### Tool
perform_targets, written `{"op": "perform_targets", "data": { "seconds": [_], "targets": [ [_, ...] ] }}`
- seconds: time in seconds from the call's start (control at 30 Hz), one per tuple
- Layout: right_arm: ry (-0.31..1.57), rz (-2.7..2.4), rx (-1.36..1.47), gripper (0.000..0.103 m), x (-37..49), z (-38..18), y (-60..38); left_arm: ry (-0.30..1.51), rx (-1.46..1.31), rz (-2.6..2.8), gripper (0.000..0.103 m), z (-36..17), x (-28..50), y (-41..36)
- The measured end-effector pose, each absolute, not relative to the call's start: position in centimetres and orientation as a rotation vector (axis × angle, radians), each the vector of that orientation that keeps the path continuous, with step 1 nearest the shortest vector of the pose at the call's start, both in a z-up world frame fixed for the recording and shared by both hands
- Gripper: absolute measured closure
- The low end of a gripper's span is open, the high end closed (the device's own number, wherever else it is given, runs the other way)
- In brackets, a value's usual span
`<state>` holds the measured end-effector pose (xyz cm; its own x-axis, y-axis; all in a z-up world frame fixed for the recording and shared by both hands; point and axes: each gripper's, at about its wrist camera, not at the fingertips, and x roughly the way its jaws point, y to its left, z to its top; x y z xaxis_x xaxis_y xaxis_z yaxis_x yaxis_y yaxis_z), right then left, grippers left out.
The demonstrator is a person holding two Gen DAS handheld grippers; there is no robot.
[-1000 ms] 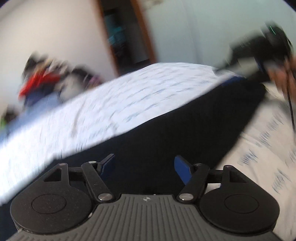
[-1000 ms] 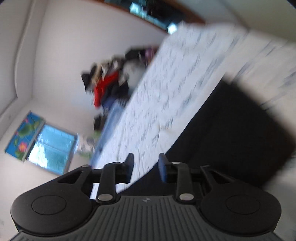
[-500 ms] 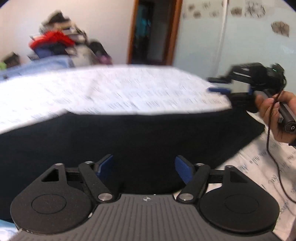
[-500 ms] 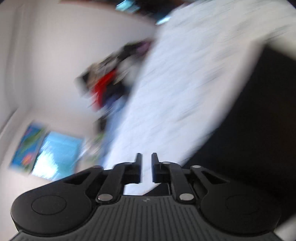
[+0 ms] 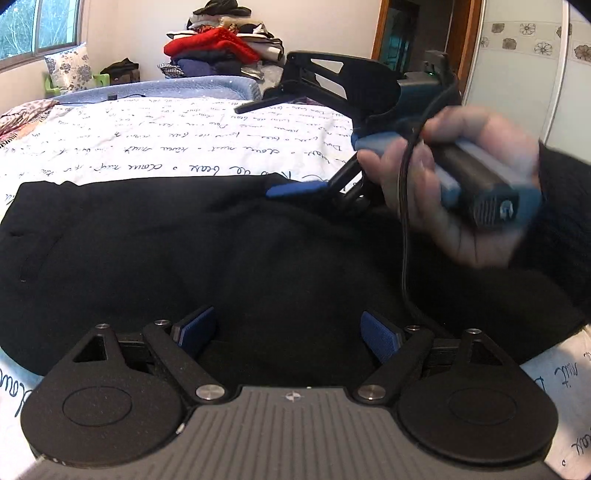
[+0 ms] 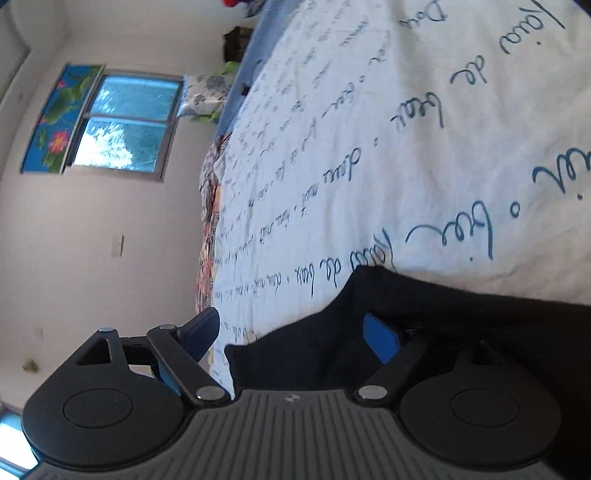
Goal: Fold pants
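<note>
The black pants (image 5: 229, 251) lie folded in a wide dark slab across the white bed sheet with blue script (image 5: 177, 147). My left gripper (image 5: 288, 332) is open and empty, hovering just above the near part of the pants. My right gripper (image 5: 280, 147) shows in the left wrist view, rolled on its side at the pants' far edge, jaws open, lower blue pad on the cloth. In the right wrist view my right gripper (image 6: 291, 332) is open, with a corner of the pants (image 6: 461, 314) lying around the right finger (image 6: 380, 339).
A pile of clothes with a red garment (image 5: 218, 44) sits beyond the bed. A floral pillow (image 5: 66, 70) and window (image 6: 122, 122) are at the left. A doorway (image 5: 402, 33) is at the back right. A cable (image 5: 406, 221) hangs from the right gripper.
The right gripper was nearly shut half a second ago and is now open at the pants' far corner. It has swung close in front of the left camera. The left gripper stayed open.
</note>
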<state>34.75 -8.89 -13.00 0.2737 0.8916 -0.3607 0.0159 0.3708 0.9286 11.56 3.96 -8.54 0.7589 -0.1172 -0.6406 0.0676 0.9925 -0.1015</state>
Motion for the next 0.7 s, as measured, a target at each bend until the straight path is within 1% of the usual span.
{"op": "perform_targets", "data": {
  "seconds": [0.07,0.13,0.2,0.27,0.33,0.37,0.4,0.43,0.5,0.57,0.63,0.7],
  "targets": [
    [1.129,0.719,0.992,0.026,35.2,-12.2,-9.8,0.700,-0.078,-0.108,0.014,-8.7,11.6,3.9],
    [1.100,0.664,0.962,0.025,34.3,-11.3,-11.0,0.709,-0.081,-0.104,0.014,-8.2,11.1,4.1],
    [1.094,0.668,0.936,0.016,32.5,-10.0,-12.0,0.717,-0.110,-0.099,0.014,-7.3,10.9,4.6],
    [1.068,0.758,0.946,0.012,29.8,-9.1,-12.5,0.709,-0.157,-0.105,0.013,-6.7,10.4,5.1],
    [1.061,0.779,0.959,0.009,27.8,-9.3,-13.1,0.728,-0.147,-0.100,0.009,-7.3,10.5,5.0],
    [1.059,0.743,0.943,0.009,27.4,-10.1,-13.7,0.730,-0.121,-0.100,0.008,-7.9,10.6,4.8],
    [1.067,0.692,0.922,0.025,27.3,-11.2,-14.2,0.720,-0.081,-0.093,0.008,-8.0,10.7,4.4],
    [1.037,0.673,0.954,0.028,27.2,-11.8,-15.0,0.724,-0.059,-0.087,0.009,-7.8,10.6,4.1],
    [1.008,0.620,1.091,0.024,25.6,-11.3,-18.5,0.736,-0.075,-0.095,0.009,-6.9,10.2,4.3],
    [0.869,0.651,1.145,0.024,22.7,-9.4,-21.8,0.721,-0.132,-0.100,0.009,-5.9,9.2,4.7],
    [0.723,0.643,1.138,0.021,18.6,-7.8,-26.2,0.696,-0.175,-0.092,0.008,-5.0,8.3,5.1],
    [0.637,0.514,1.124,0.019,14.3,-7.3,-31.2,0.677,-0.206,-0.092,0.008,-4.2,7.8,4.9]
  ]
}}
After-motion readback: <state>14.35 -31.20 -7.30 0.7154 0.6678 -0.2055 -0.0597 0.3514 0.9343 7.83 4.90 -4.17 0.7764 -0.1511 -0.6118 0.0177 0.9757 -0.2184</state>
